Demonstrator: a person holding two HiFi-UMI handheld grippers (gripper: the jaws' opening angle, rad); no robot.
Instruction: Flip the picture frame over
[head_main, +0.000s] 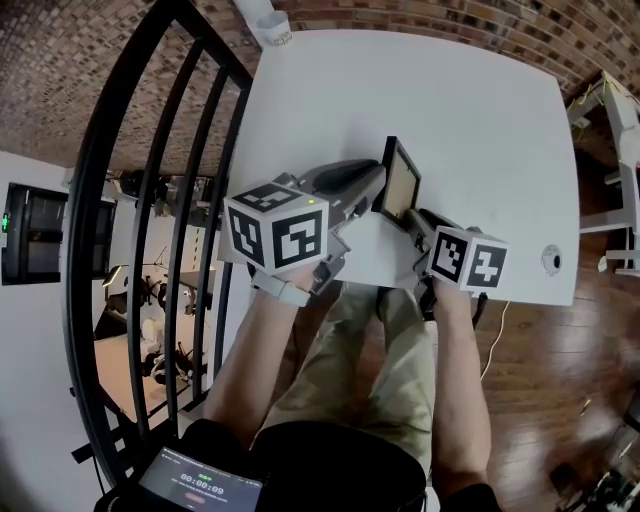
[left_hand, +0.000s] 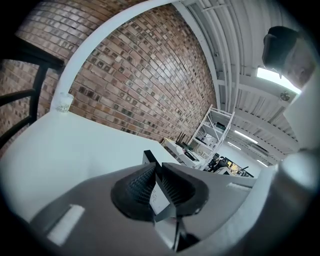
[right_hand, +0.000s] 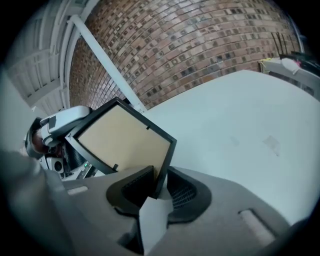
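Observation:
The picture frame (head_main: 400, 185) is black-edged with a tan backing board and stands on edge, tilted, above the near part of the white table (head_main: 480, 120). My left gripper (head_main: 378, 190) reaches in from the left, shut on the frame's left edge; in the left gripper view the thin black frame (left_hand: 150, 159) runs between the ribbed pads of that gripper (left_hand: 156, 185). My right gripper (head_main: 415, 218) is shut on the frame's near lower corner. In the right gripper view the tan back of the frame (right_hand: 122, 142) faces the camera, its corner pinched in that gripper (right_hand: 159, 187).
A clear cup (head_main: 272, 25) stands at the table's far left corner. A small round fitting (head_main: 551, 260) sits near the table's right front edge. A black railing (head_main: 150, 200) runs along the left. The person's legs are below the table's near edge.

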